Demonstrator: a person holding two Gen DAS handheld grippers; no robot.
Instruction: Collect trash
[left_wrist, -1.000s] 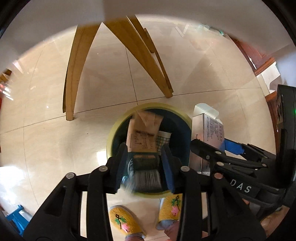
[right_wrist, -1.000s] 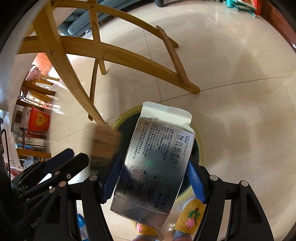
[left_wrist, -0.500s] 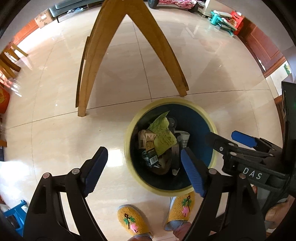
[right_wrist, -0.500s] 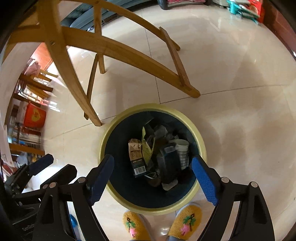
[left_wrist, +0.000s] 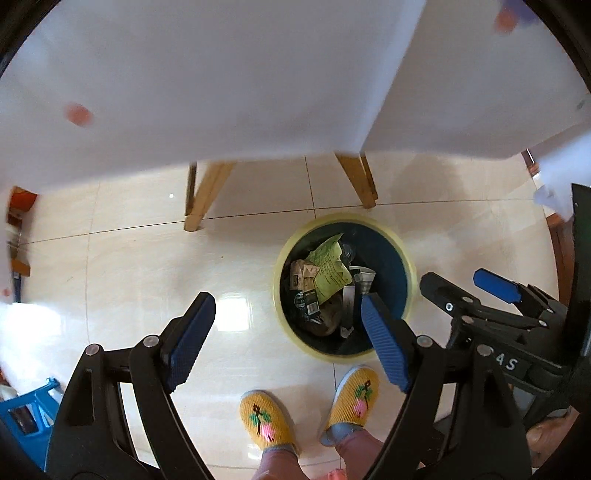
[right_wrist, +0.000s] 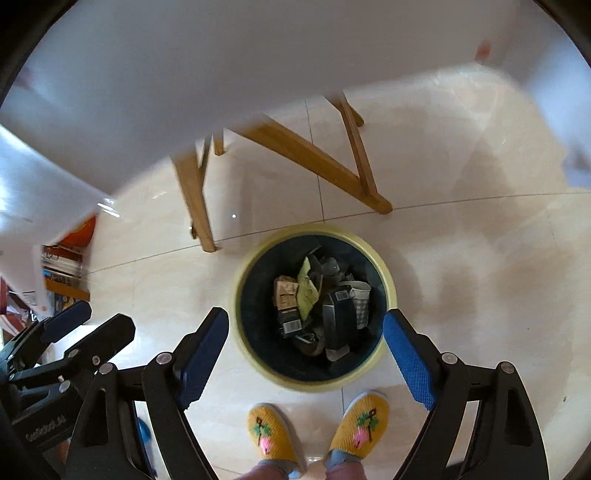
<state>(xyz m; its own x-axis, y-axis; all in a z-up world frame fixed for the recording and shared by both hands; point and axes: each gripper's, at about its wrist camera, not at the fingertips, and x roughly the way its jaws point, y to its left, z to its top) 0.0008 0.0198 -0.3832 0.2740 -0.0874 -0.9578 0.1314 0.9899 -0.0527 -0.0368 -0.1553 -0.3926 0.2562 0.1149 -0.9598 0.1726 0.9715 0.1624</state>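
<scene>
Now both the left gripper (left_wrist: 286, 338) and right gripper (right_wrist: 306, 356) are hanging spread and empty, lifting away as the silver carton (right_wrist: 338, 319) and brown packet (right_wrist: 285, 293) are lying inside the yellow-rimmed bin (right_wrist: 388, 280) at frame centre, delivery done.

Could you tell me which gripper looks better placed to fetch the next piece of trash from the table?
Neither clearly: left gripper and right gripper both hang open and empty near the bin, below the table.
</scene>
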